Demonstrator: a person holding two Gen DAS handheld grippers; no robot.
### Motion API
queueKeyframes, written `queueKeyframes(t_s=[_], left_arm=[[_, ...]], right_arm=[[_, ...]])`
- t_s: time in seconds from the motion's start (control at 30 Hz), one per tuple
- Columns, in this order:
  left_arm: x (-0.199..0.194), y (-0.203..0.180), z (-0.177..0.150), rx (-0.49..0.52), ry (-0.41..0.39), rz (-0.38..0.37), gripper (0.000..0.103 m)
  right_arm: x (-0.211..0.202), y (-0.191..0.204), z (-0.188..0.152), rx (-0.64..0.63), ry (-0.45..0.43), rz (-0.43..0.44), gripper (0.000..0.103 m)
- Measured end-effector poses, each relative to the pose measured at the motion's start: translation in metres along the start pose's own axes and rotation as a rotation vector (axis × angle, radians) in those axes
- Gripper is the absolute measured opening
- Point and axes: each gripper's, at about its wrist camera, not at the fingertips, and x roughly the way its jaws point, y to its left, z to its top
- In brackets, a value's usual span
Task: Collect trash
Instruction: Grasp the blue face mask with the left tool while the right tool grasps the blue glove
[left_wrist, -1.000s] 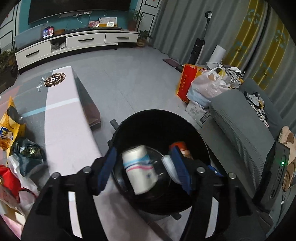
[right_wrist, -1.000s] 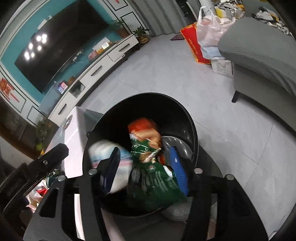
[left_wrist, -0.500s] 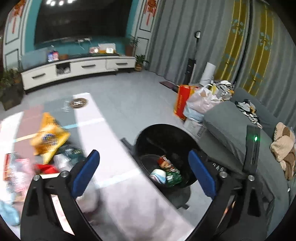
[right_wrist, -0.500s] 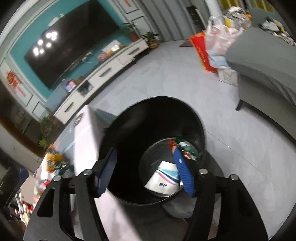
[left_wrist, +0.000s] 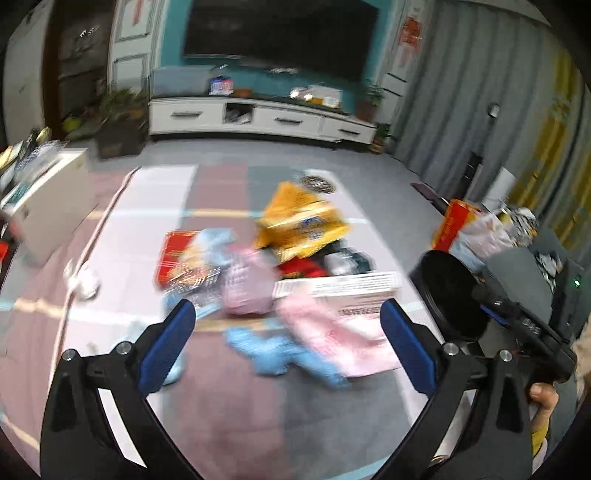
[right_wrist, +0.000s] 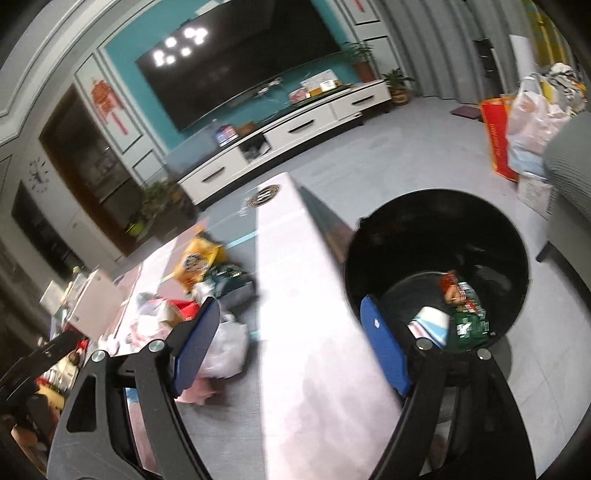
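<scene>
Presently, left wrist view: left gripper (left_wrist: 286, 334), jaws wide and empty, above the litter pile (left_wrist: 280, 258) on the desk (left_wrist: 236, 406), left of the black bin (left_wrist: 448, 295). White carton (left_wrist: 338, 290), long axis pointing binward. Risk: a loose wrapper slipping.

Right wrist view: right gripper (right_wrist: 291, 339), jaws spread and empty, at the bin's rim (right_wrist: 436, 195); a careless swing could tip it.

Both grippers' fingers (left_wrist: 168, 345) (right_wrist: 384, 352) apart, empty.
</scene>
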Motion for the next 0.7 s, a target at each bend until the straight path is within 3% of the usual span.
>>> queueKeyframes(t_s=[0.13,0.3,0.47,0.63,0.7], left_arm=[[-0.002,0.057,-0.013,-0.107,0.01,0.07,0.1],[0.011,0.104,-0.03,-0.242,0.077,0.056,0.1],[0.01,0.124,-0.041,-0.246,0.088,0.064,0.1],[0.023,0.135,-0.054,-0.256,0.122,0.099,0.1],[0.029,0.134,-0.057,-0.242,0.121,0.124,0.1]], right_arm=[[0.004,0.022,-0.009,-0.034,0.005,0.051,0.078],[0.007,0.065,-0.02,-0.177,0.009,0.122,0.077],[0.011,0.112,-0.042,-0.37,0.034,0.172,0.077],[0.013,0.157,-0.067,-0.531,0.069,0.288,0.077],[0.017,0.17,-0.074,-0.577,0.076,0.274,0.077]])
